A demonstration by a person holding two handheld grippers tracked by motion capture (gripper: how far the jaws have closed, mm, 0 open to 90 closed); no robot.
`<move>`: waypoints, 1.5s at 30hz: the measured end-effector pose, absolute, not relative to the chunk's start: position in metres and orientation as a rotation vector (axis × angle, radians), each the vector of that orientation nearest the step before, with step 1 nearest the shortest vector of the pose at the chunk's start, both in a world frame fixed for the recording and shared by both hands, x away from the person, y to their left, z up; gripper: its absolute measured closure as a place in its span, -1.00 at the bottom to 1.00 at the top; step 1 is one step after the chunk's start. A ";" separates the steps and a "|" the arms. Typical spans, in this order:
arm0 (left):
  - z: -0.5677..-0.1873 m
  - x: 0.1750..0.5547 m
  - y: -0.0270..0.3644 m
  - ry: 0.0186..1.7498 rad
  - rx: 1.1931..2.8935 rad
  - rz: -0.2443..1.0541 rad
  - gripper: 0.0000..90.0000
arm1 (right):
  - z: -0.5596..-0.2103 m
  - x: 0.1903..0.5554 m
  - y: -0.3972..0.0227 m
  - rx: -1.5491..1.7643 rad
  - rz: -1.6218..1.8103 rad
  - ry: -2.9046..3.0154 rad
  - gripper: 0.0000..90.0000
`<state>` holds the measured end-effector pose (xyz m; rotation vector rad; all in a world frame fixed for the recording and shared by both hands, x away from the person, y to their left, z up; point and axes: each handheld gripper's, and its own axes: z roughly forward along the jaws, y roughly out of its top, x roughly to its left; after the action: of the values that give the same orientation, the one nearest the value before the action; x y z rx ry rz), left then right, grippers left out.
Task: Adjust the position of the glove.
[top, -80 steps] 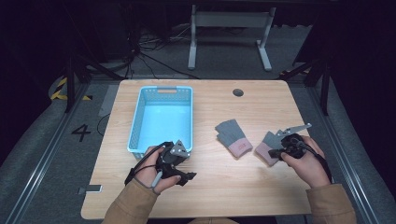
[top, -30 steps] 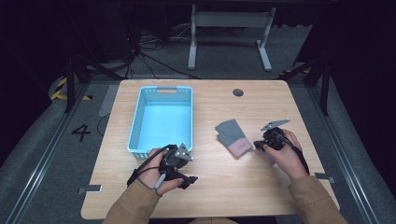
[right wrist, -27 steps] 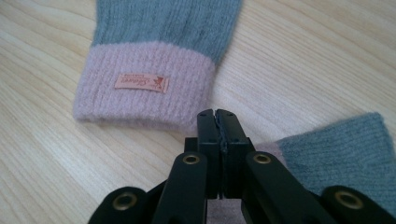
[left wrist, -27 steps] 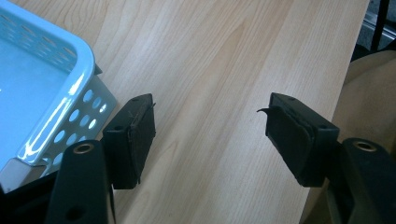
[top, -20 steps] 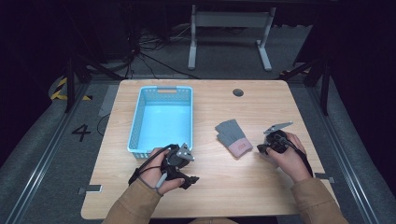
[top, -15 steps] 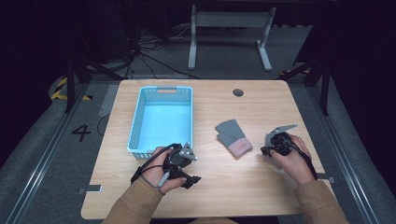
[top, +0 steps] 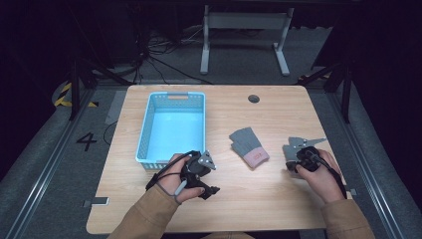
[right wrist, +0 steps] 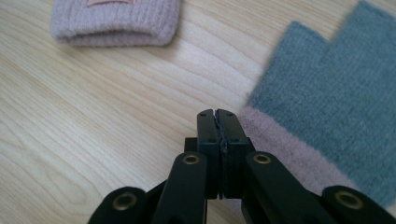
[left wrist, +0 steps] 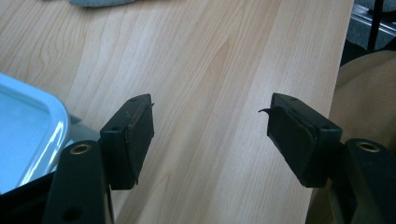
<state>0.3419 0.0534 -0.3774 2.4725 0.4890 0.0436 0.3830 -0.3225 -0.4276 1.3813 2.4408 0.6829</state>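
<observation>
Two grey knit gloves with pink cuffs lie on the wooden table [top: 239, 199]. One glove [top: 248, 147] rests in the middle; its cuff [right wrist: 116, 21] lies ahead of the right jaws. The other glove [top: 293, 147] [right wrist: 327, 102] lies at the right. My right gripper [top: 291, 163] [right wrist: 218, 116] is shut, its tips at the corner of that glove's pink cuff, with nothing visibly between them. My left gripper [top: 205, 175] [left wrist: 210, 107] hovers open over bare wood by the near right corner of the blue basket [top: 144, 134] [left wrist: 32, 126].
The blue basket holds nothing that I can see and takes up the table's left middle. A round cable hole [top: 254, 98] sits near the far edge. Bare wood lies between the two hands and along the front edge.
The right hand and its shut gripper have slid a little to the right and toward the person, beside the right glove. The left hand has stayed put.
</observation>
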 end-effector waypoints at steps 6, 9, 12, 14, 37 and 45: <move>-0.377 0.344 0.048 0.459 2.485 0.036 -0.28 | -0.427 0.377 -0.332 1.419 0.667 2.422 1.00; -0.377 0.345 0.046 0.449 2.480 0.038 -0.28 | -0.427 0.375 -0.336 1.433 0.659 2.411 1.00; -0.377 0.346 0.043 0.442 2.483 0.034 -0.28 | -0.426 0.372 -0.338 1.447 0.672 2.399 0.97; -0.378 0.347 0.042 0.441 2.485 0.025 -0.28 | -0.423 0.371 -0.339 1.463 0.706 2.372 0.87; -0.383 0.347 0.049 0.495 2.484 0.023 -0.28 | -0.428 0.406 -0.364 1.752 0.683 1.973 0.04; -0.383 0.347 0.049 0.492 2.480 0.021 -0.28 | -0.436 0.411 -0.359 1.768 0.607 1.991 0.18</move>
<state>0.3467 0.0494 -0.3826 2.4801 0.4917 0.0205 0.4114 -0.3586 -0.4358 1.7682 1.9911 0.6069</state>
